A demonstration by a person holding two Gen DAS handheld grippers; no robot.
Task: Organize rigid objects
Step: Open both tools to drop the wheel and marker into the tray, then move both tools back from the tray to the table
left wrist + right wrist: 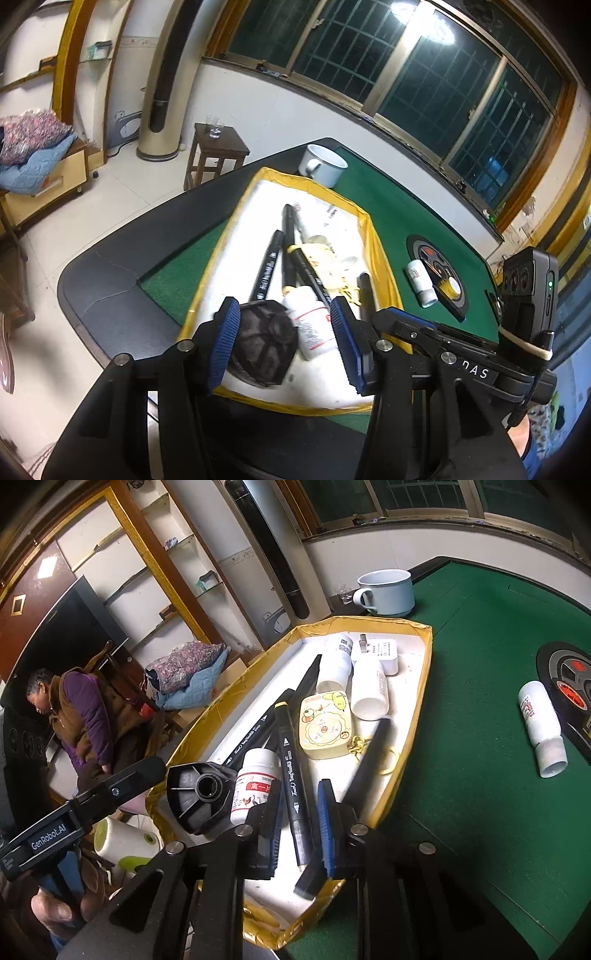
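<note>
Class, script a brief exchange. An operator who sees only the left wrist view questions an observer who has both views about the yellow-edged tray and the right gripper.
Operator: What lies at the far end of the tray? It is washed out on my view.
Observer: A white plug adapter lies flat there, inside the tray.
Operator: I see the right gripper only from the side. Is anything between its jaws?
Observer: Yes, a black marker lies between them. A narrow gap shows beside it, so the jaws seem not to press on it.
</note>
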